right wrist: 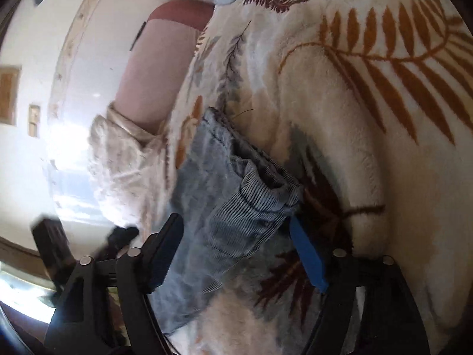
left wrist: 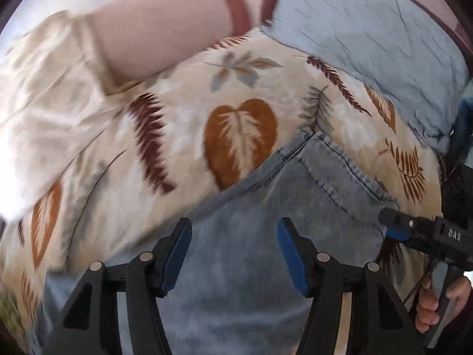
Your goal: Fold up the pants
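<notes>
Light blue jeans lie on a cream blanket with brown leaf prints. My left gripper hovers open over the denim with nothing between its fingers. At the right edge of that view, my right gripper has its tips at the edge of the jeans, and a hand holds its grip. In the right wrist view the hem of a jeans leg lies bunched between the wide jaws of my right gripper. Its blue pad sits beside the hem corner and no squeeze shows.
A pale blue pillow and a pink cushion lie at the far side of the blanket. The blanket's edge hangs toward a bright glossy floor. A dark blurred shape shows low on the left.
</notes>
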A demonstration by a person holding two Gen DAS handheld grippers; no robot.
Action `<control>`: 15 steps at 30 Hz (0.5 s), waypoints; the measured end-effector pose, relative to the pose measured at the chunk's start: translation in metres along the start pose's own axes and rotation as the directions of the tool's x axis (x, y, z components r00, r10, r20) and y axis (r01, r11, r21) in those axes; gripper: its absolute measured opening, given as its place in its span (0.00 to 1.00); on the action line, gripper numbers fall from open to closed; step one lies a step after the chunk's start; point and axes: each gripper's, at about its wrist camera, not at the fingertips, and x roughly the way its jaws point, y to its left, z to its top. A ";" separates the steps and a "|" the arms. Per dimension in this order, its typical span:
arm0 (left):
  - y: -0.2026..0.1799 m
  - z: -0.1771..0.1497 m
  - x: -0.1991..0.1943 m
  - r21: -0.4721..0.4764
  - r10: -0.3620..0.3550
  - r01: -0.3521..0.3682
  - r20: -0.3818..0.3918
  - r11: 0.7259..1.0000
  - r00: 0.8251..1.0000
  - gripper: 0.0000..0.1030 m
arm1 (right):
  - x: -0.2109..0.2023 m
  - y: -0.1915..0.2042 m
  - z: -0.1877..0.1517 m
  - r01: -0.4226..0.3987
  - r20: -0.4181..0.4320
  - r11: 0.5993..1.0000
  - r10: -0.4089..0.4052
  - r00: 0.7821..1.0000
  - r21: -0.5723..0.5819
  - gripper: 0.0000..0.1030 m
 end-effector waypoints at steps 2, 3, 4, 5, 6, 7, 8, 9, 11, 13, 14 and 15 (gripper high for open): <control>-0.003 0.014 0.017 0.020 -0.028 0.028 -0.018 0.999 0.999 0.61 | 0.005 0.000 0.003 0.016 -0.004 1.000 -0.016 1.000 -0.001 0.62; -0.006 0.021 0.025 0.033 -0.030 0.031 -0.020 0.999 0.999 0.61 | 0.006 0.003 0.003 0.036 -0.011 0.999 -0.036 0.999 -0.030 0.55; -0.007 0.025 0.031 0.051 -0.037 0.038 -0.022 0.998 0.999 0.61 | 0.007 0.004 0.003 0.053 -0.012 0.997 -0.054 0.998 -0.054 0.33; -0.011 0.030 0.038 0.074 -0.038 0.039 -0.027 0.996 0.999 0.61 | 0.012 0.002 0.003 0.046 -0.037 0.998 -0.048 0.998 -0.054 0.23; -0.013 0.034 0.045 0.092 -0.024 0.027 -0.027 0.995 0.999 0.61 | 0.017 -0.002 0.003 0.038 -0.063 0.999 -0.040 0.997 -0.033 0.22; -0.015 0.038 0.049 0.107 -0.023 0.026 -0.022 0.994 0.999 0.61 | 0.019 -0.008 0.005 0.025 -0.070 1.000 -0.025 0.997 -0.005 0.21; -0.017 0.041 0.053 0.120 -0.035 0.036 -0.014 0.992 0.999 0.61 | 0.019 -0.010 0.007 0.010 -0.076 1.000 -0.009 0.997 0.007 0.22; -0.018 0.044 0.056 0.127 -0.036 0.036 -0.006 0.991 0.999 0.61 | 0.019 -0.010 0.008 0.003 -0.078 1.000 -0.002 0.997 0.010 0.25; -0.019 0.048 0.065 0.127 -0.059 0.059 -0.005 0.990 0.998 0.62 | 0.018 -0.010 0.009 -0.004 -0.074 1.000 0.005 0.997 0.022 0.28; -0.023 0.049 0.075 0.132 -0.119 0.122 -0.030 0.984 0.992 0.63 | 0.017 -0.011 0.007 -0.020 -0.054 0.999 0.022 0.998 0.038 0.33; -0.026 0.048 0.078 0.146 -0.139 0.142 -0.035 0.979 0.990 0.63 | 0.017 -0.010 0.007 -0.020 -0.049 0.999 0.022 0.999 0.038 0.37; -0.031 0.047 0.080 0.168 -0.155 0.158 -0.033 0.973 0.987 0.63 | 0.017 -0.009 0.008 -0.023 -0.047 0.999 0.025 0.999 0.033 0.39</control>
